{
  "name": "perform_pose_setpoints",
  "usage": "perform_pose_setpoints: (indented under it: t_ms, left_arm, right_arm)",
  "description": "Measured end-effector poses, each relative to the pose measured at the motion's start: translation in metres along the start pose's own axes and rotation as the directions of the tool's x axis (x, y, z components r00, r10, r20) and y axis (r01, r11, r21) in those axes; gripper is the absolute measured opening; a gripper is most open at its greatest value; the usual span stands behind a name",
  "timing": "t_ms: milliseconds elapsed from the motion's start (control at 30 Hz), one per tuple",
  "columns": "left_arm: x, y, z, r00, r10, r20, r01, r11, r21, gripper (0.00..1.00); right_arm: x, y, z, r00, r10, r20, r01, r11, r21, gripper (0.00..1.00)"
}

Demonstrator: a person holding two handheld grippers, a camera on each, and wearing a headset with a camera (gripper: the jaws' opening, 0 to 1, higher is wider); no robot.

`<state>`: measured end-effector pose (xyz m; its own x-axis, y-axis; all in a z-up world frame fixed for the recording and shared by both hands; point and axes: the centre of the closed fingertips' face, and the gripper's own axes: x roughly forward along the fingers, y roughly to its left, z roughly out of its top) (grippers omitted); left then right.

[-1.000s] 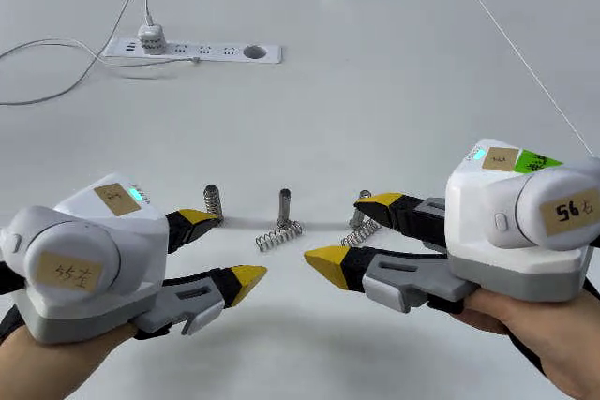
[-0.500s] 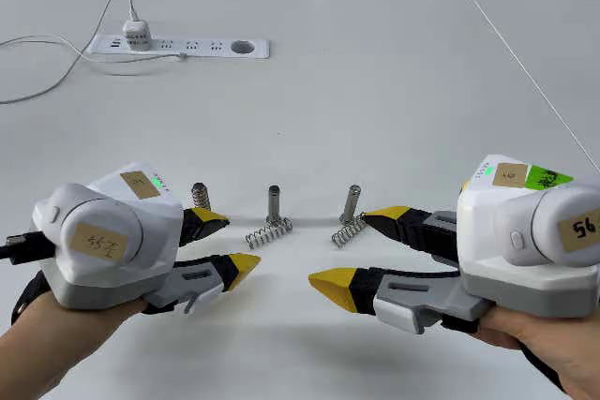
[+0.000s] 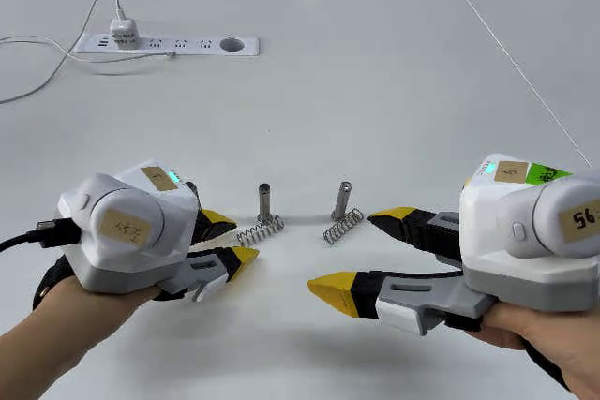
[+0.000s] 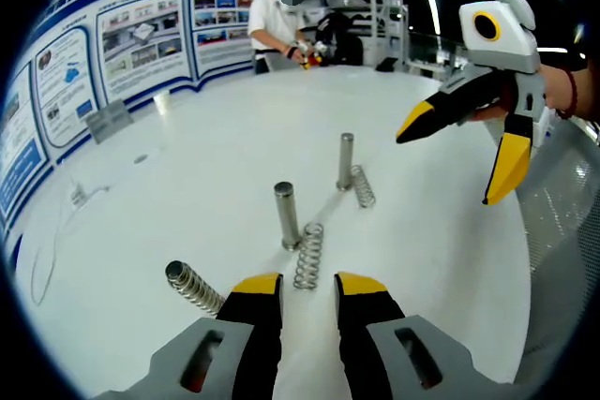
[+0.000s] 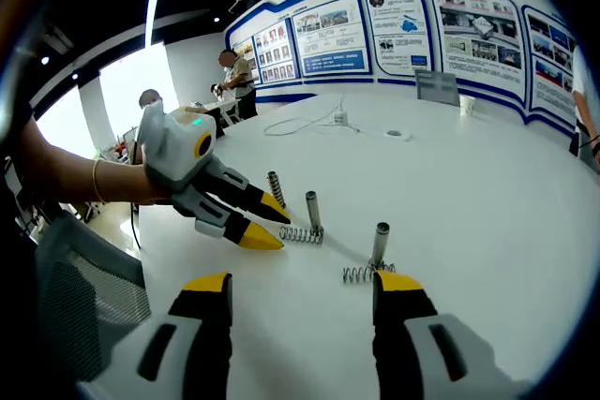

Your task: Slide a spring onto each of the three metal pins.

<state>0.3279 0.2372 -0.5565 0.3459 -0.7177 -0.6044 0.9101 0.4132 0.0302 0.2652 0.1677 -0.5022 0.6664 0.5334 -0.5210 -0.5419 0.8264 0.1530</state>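
Observation:
Three metal pins stand in a row on the white table. The left pin (image 4: 192,286) wears a spring. The middle pin (image 3: 264,201) and right pin (image 3: 343,199) are bare. One loose spring (image 3: 260,230) lies at the foot of the middle pin, another spring (image 3: 343,225) by the right pin. My left gripper (image 3: 240,240) is open with a narrow gap, its tips just short of the first loose spring (image 4: 307,255). My right gripper (image 3: 345,251) is wide open and empty, near the second spring (image 5: 361,274).
A white power strip (image 3: 169,44) with a plugged charger and cable lies far back on the left. Two people (image 5: 230,72) stand at the far end of the room. The person's hands hold both grippers near the table's front.
My left gripper has moved right, closer to the spring by the middle pin, and its jaws stand narrower. The right gripper has dropped back a little, still wide open. The camera shifted.

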Motion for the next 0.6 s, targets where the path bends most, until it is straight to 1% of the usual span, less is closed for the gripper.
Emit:
perform_pose_setpoints:
  t_ms: [133,267,400,600]
  left_arm:
    - [0.0024,-0.0013,0.0011,1.0,-0.004,0.004,0.004,1.0,-0.008,0.21]
    - [0.0043,-0.0006,-0.0017,0.9999,0.002,-0.014,-0.002,1.0,0.006,0.18]
    - [0.0053,0.0005,-0.0019,1.0,0.003,-0.006,-0.003,1.0,-0.004,0.15]
    - [0.0069,0.0006,-0.0017,1.0,0.002,-0.006,-0.002,1.0,0.005,0.12]
  right_arm:
    - [-0.0016,-0.0016,-0.002,1.0,-0.007,-0.005,0.007,1.0,0.005,0.63]
    - [-0.0036,-0.0032,-0.0036,0.9999,-0.012,-0.007,0.013,1.0,0.014,0.63]
    - [-0.0049,-0.005,-0.0047,0.9998,-0.02,-0.009,0.02,1.0,0.02,0.63]
    - [-0.006,-0.0064,-0.0071,0.9996,-0.025,-0.014,0.026,0.999,0.028,0.63]
